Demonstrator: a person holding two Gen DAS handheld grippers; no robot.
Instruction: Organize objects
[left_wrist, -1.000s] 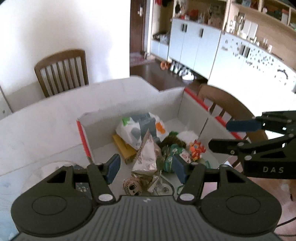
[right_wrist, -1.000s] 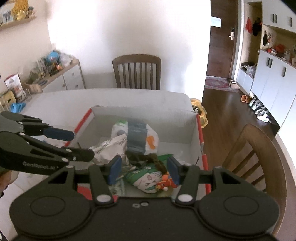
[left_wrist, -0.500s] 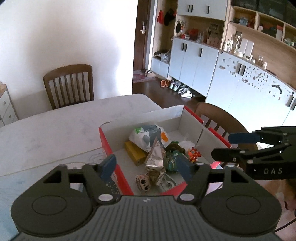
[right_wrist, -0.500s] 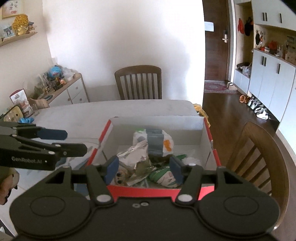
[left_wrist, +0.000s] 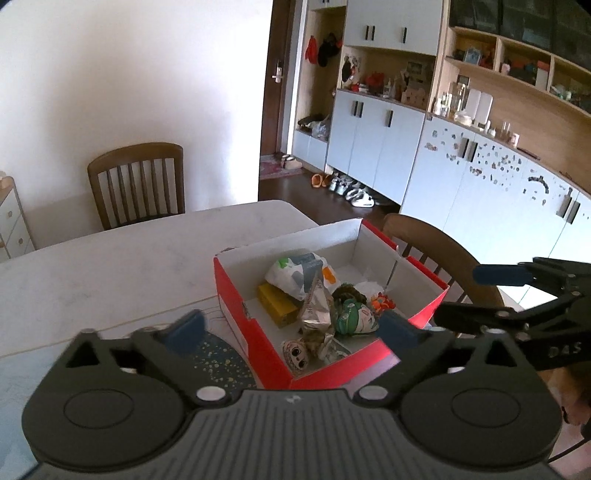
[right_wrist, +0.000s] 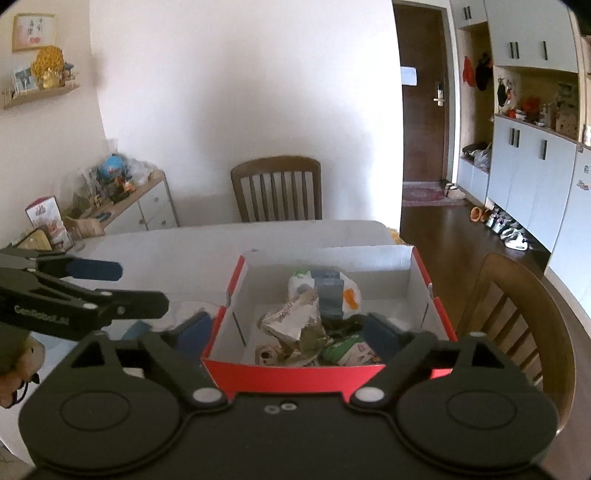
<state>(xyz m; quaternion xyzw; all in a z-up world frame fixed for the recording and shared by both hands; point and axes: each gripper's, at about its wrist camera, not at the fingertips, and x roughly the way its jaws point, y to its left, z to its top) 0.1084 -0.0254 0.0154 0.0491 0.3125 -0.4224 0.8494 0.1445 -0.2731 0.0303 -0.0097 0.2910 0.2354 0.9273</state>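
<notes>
I see my left gripper (left_wrist: 290, 328) and right gripper (right_wrist: 286, 332) empty, jaws just spread wide, red box (left_wrist: 258, 334) at twelve o'clock.

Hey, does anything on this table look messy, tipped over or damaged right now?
Nothing is spilled. The red box sits upright on the table, but its contents are a loose heap: a crumpled foil wrapper leans over a yellow block and small toys.
</notes>
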